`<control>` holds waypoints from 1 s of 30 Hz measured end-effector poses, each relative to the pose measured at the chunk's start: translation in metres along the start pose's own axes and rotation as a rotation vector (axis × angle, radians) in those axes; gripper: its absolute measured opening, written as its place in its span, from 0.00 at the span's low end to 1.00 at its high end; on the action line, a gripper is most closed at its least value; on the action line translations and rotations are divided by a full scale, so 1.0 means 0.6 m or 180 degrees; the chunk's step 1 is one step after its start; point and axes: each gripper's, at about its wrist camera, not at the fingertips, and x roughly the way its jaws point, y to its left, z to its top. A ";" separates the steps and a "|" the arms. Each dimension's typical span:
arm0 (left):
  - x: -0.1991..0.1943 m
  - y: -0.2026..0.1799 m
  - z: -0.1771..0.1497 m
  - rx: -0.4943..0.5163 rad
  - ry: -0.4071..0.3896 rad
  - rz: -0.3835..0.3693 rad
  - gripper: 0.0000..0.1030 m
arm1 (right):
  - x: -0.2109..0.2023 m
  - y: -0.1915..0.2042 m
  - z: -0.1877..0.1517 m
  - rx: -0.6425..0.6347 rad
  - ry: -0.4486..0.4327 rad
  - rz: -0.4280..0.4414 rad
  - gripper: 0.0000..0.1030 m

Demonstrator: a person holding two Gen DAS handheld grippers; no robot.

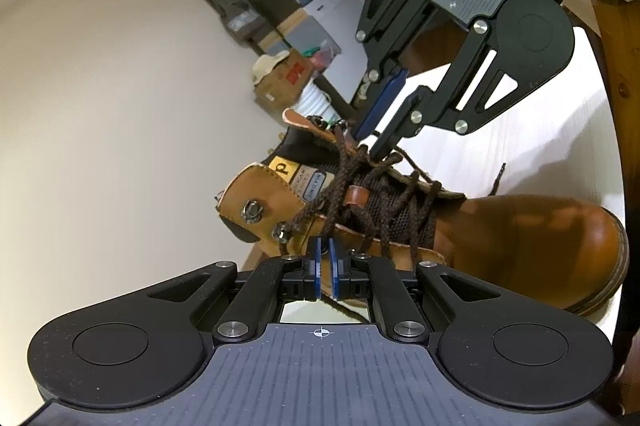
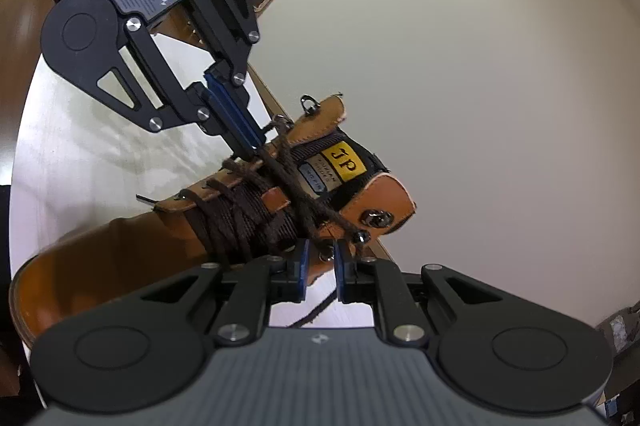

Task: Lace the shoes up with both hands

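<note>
A tan leather boot [image 1: 520,238] with dark brown laces [image 1: 384,202] lies on a white table [image 1: 540,142]; it also shows in the right wrist view [image 2: 120,246]. My left gripper [image 1: 326,246] sits at the boot's upper eyelets, its blue pads nearly together on a lace strand. In the right wrist view the left gripper [image 2: 250,152] is shut on the lace [image 2: 280,162] near the ankle. My right gripper [image 2: 320,258] is open around a metal lace hook [image 2: 329,251]. In the left wrist view the right gripper [image 1: 366,142] touches the laces from above.
The white table [image 2: 100,146] has a wooden edge [image 2: 272,102]. Shelves and cardboard boxes [image 1: 284,82] stand on the floor beyond the boot. A loose lace end [image 2: 316,310] hangs below the right gripper.
</note>
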 end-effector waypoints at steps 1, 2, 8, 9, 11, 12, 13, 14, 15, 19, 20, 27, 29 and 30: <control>0.000 -0.001 0.000 0.0021 0.0002 0.0006 0.07 | 0.000 0.001 0.001 -0.0038 -0.0001 -0.0008 0.12; 0.001 -0.002 -0.001 0.0040 0.0005 0.0012 0.07 | -0.002 0.002 0.002 -0.0056 0.0000 -0.0013 0.12; 0.000 -0.007 0.001 0.0145 0.0012 0.0063 0.08 | -0.009 0.018 0.011 -0.0364 0.0068 -0.0072 0.12; 0.000 -0.007 0.002 0.0142 0.0003 0.0072 0.08 | -0.010 0.021 0.012 -0.0407 0.0081 -0.0082 0.12; 0.000 -0.010 0.003 0.0149 -0.0004 0.0088 0.08 | -0.012 0.025 0.014 -0.0458 0.0095 -0.0095 0.12; 0.001 -0.013 0.004 0.0208 -0.0003 0.0118 0.08 | -0.013 0.026 0.014 -0.0459 0.0094 -0.0097 0.12; 0.002 -0.013 0.005 0.0230 -0.0004 0.0125 0.08 | -0.013 0.026 0.014 -0.0460 0.0093 -0.0098 0.12; 0.005 -0.013 0.005 0.0241 0.0003 0.0098 0.08 | -0.014 0.026 0.014 -0.0460 0.0092 -0.0100 0.12; 0.008 -0.012 0.006 0.0251 0.0010 0.0070 0.08 | -0.015 0.028 0.013 -0.0478 0.0092 -0.0106 0.12; 0.016 -0.015 0.012 0.0402 0.0088 -0.0047 0.08 | -0.019 0.029 0.015 -0.0522 0.0106 -0.0104 0.12; 0.018 -0.014 0.015 0.0454 0.0101 -0.0060 0.12 | -0.020 0.029 0.016 -0.0541 0.0118 -0.0096 0.12; 0.032 -0.004 0.013 0.0235 0.0113 -0.0061 0.04 | -0.026 0.012 0.020 -0.0285 0.0142 0.0044 0.03; 0.024 0.001 0.011 0.0064 0.0064 -0.0077 0.02 | -0.030 0.003 0.019 -0.0102 0.0136 0.0081 0.03; 0.018 0.001 0.012 0.0005 0.0020 -0.0085 0.02 | -0.033 0.002 0.020 -0.0064 0.0131 0.0073 0.02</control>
